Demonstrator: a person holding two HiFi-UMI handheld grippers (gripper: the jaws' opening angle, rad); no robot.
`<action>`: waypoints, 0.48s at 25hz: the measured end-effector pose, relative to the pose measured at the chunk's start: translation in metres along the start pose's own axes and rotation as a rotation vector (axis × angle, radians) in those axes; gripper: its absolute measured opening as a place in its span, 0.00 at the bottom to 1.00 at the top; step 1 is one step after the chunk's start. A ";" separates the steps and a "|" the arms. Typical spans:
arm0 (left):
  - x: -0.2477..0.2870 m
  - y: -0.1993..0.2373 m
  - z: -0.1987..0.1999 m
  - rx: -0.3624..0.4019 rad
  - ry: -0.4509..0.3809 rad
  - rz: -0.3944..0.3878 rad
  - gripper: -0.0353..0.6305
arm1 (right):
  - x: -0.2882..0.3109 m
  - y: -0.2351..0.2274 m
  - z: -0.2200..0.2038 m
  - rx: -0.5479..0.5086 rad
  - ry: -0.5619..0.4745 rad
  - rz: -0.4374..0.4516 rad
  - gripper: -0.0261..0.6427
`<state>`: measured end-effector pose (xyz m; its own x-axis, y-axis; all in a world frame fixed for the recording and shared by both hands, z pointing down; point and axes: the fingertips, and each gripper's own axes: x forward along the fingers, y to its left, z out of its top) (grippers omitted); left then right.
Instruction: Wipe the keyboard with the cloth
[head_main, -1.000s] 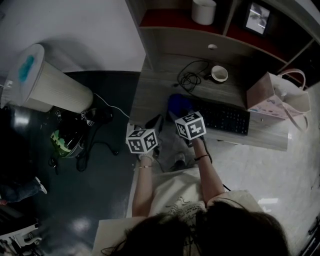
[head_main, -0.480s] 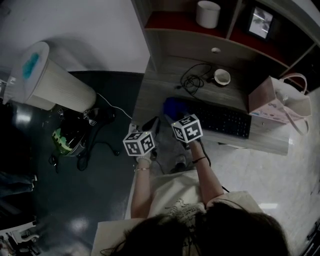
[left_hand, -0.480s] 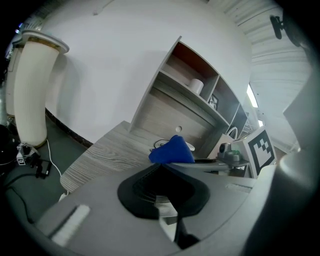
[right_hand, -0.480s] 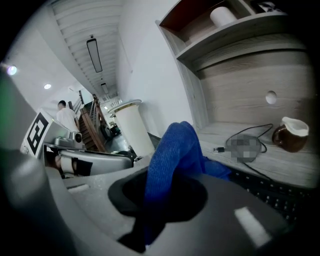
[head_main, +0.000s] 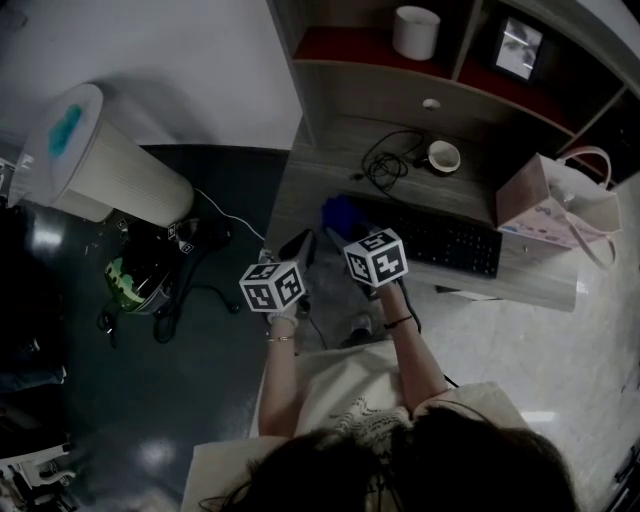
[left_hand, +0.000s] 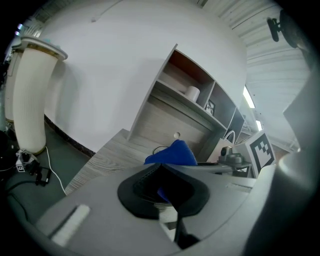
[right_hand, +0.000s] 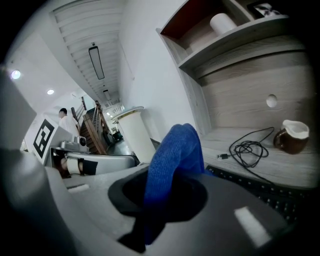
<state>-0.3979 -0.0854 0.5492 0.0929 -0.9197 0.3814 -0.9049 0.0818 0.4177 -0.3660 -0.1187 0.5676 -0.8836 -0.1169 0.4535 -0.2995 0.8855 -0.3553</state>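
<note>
Blue cloth (right_hand: 172, 160), a looped terry-like weave, soft and bunched into an upright fold, is clamped in the right gripper (right_hand: 165, 197), whose jaws are closed on it. It sits at the left end of the keyboard (head_main: 450, 240), on or just above the first keys; contact cannot be confirmed.

Left gripper (left_hand: 162, 192): jaws together, nothing gripped. A sliver of blue shows through the hollow behind the tips, judged to be the cloth beyond. This gripper hangs at the near left edge of the desk (head_main: 320, 175), apart from the keyboard.

Progress, as judged: the cloth is in hand and at the starting end. The long run of keys to the right shows no sign of wiping either way, so most of the pass appears left to do.

Materials: the keyboard is black, flat, hard plastic with low keys. The desk is pale wood-grain laminate, matt. A thin black cable (head_main: 383, 160) lies loosely coiled behind it, with a glazed cup (head_main: 442, 156) beside, both off the wiping path.
</note>
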 end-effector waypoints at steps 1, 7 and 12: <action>-0.001 -0.002 0.002 0.004 -0.005 -0.005 0.06 | -0.004 -0.001 0.003 0.003 -0.010 -0.002 0.13; -0.005 -0.019 0.020 0.041 -0.046 -0.049 0.06 | -0.032 -0.007 0.030 0.033 -0.101 -0.019 0.13; -0.007 -0.039 0.034 0.086 -0.075 -0.093 0.06 | -0.057 -0.008 0.049 0.029 -0.161 -0.030 0.13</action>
<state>-0.3774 -0.0954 0.5025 0.1499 -0.9482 0.2801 -0.9263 -0.0357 0.3750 -0.3310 -0.1415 0.5050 -0.9196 -0.2153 0.3285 -0.3346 0.8674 -0.3683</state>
